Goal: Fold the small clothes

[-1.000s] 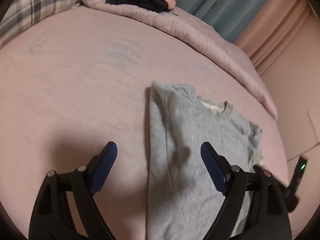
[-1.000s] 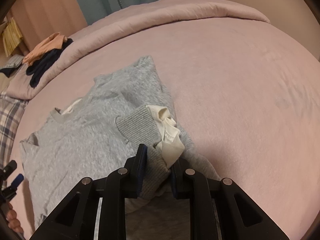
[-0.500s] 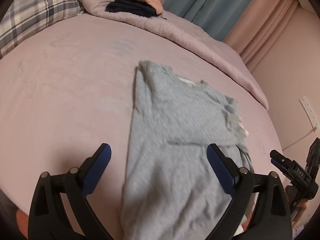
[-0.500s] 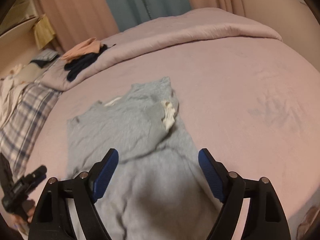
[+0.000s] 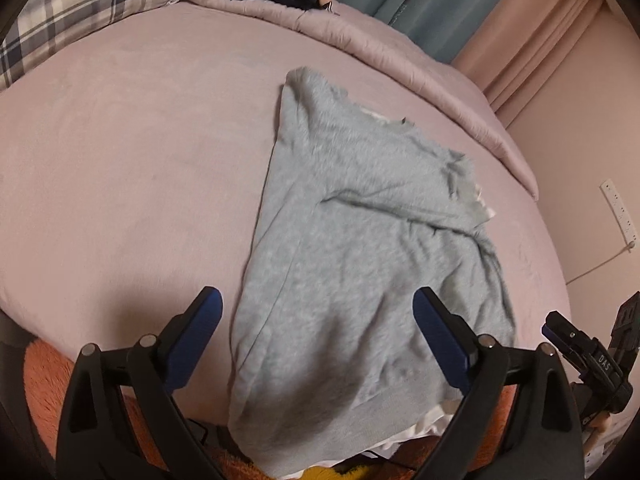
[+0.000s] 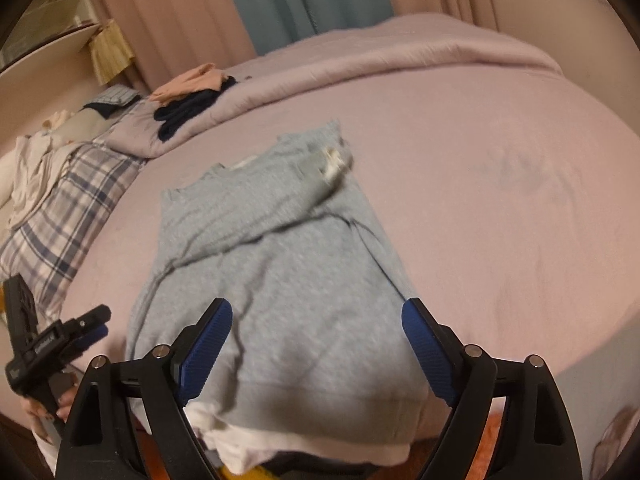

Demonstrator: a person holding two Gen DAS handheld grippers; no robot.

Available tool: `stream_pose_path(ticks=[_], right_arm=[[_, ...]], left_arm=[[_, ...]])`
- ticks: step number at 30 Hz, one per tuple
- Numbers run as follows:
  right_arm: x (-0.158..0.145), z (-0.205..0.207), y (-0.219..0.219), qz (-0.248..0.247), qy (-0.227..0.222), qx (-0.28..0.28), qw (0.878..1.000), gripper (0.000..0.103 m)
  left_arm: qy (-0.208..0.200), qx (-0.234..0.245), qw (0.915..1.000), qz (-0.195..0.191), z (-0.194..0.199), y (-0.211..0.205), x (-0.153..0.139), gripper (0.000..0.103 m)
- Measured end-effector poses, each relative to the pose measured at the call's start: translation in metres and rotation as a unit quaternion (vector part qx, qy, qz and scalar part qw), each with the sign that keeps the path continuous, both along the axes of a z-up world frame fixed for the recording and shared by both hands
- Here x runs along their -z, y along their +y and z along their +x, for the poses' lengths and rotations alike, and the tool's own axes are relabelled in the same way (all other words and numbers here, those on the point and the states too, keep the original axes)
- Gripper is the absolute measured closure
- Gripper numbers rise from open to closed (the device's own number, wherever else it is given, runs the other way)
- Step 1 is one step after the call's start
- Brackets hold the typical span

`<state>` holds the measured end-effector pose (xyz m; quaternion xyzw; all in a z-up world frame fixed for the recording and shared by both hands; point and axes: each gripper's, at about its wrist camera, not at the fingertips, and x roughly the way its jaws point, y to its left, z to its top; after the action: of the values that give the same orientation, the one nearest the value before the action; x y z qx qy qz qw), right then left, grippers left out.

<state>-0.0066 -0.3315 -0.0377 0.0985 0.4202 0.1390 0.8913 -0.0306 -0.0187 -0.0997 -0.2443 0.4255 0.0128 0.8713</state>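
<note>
Two tools hang over one grey sweater point(image 5: 360, 264), and both are spread wide with nothing between their fingers. Your left tool point(image 5: 316, 320) sits above the near left edge of the sweater; your right tool point(image 6: 316, 336) sits above the hem end, a little further right.

The sweater lies flat on the pink bed point(image 5: 120, 160), its hem hanging over the near edge where a white lining point(image 6: 304, 446) shows beneath. Its left side runs in a straight folded line, so that sleeve looks already tucked in. On the right, the other sleeve lies folded across the chest, its cuff point(image 6: 320, 164) with a white inner layer resting near the shoulder. So I judge the side folds done, if a bit rumpled on the right, and the lengthwise fold from hem to collar not yet made.

The long axis runs from you toward the rolled duvet point(image 5: 400, 68), collar point(image 5: 384, 118) pointing away, hem toward you, tilted slightly to the left at the far end.
</note>
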Motion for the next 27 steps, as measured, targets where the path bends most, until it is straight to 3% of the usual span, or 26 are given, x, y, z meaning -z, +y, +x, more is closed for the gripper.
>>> stream_pose_path(ticks=[6, 11, 16, 23, 27], right_arm=[[0.022, -0.004, -0.009, -0.014, 0.031, 0.017, 0.999, 0.017], [0.037, -0.006, -0.011, -0.003, 0.053, 0.017, 0.998, 0.017], [0.048, -0.006, -0.008, 0.009, 0.076, 0.006, 0.997, 0.017], [0.056, -0.005, -0.007, 0.001, 0.082, 0.011, 0.997, 0.017], [0.057, -0.006, -0.008, 0.001, 0.080, 0.011, 0.997, 0.017]], left_arm=[[0.021, 0.008, 0.9997, -0.003, -0.009, -0.003, 0.018, 0.007], [0.033, 0.010, 0.9992, -0.021, -0.015, -0.002, 0.031, 0.008], [0.032, 0.016, 0.9993, -0.012, -0.019, -0.005, 0.034, 0.009], [0.032, 0.023, 0.9990, -0.020, -0.020, -0.008, 0.037, 0.009], [0.030, 0.031, 0.9981, -0.044, -0.019, -0.009, 0.039, 0.009]])
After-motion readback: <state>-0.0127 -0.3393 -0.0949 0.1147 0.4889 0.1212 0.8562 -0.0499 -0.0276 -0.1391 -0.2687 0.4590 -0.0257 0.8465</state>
